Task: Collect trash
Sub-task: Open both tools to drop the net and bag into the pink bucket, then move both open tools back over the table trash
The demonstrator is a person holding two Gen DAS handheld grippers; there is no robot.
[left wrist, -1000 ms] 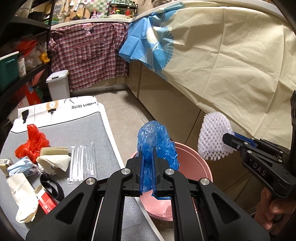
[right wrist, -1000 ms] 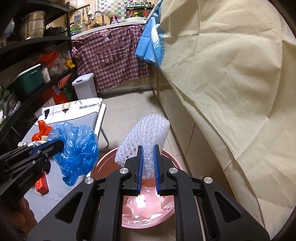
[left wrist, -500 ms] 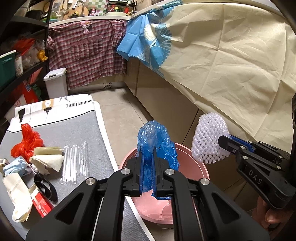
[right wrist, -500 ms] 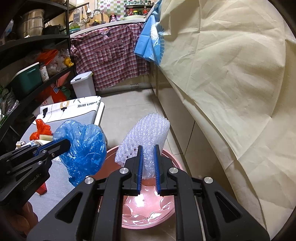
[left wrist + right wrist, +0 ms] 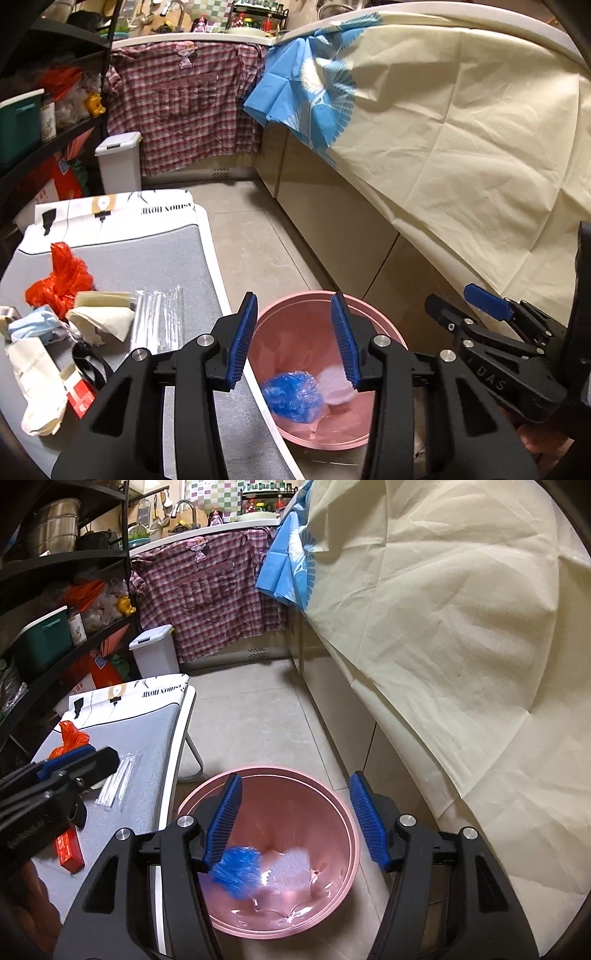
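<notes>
My left gripper and right gripper both gape wide, holding nothing. Below the fingers, the crumpled blue bag and white foam net lie touching inside the pink basin. Left of the fingers, the table carries a red bag and packaged straws.

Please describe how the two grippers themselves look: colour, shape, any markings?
Both are black plastic. The left gripper and the right gripper each have two angular fingers with ribbed blue pads and silver screws. The right gripper's side carries white letters "DAS" in the left wrist view. No cables or sleeves are visible.
</notes>
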